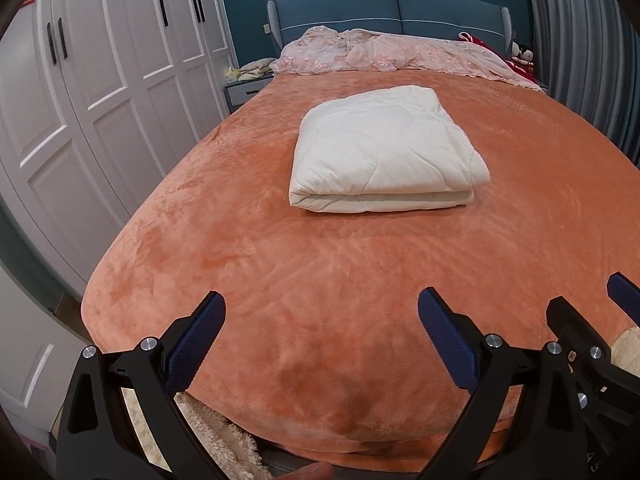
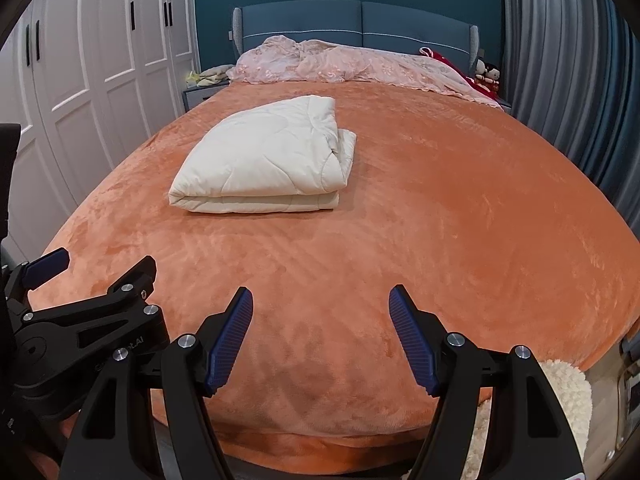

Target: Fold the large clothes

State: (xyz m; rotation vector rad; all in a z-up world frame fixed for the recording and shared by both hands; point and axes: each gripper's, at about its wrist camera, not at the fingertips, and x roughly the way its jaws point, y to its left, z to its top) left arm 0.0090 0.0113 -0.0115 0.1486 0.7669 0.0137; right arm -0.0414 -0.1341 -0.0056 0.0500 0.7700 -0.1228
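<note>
left tongs (image 1: 322, 332), right tongs (image 2: 321, 336): agape, empty | orange bed (image 1: 320, 280) | folded quilt (image 1: 384, 148) | wardrobe (image 1: 100, 80)

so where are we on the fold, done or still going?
Looks done: the cream quilt lies folded in a compact stack on the orange bedspread. Nothing in hand: left gripper and right gripper are both open and empty at the foot of the bed. Left: nothing obvious; the pink cover by the headboard lies crumpled.
</note>
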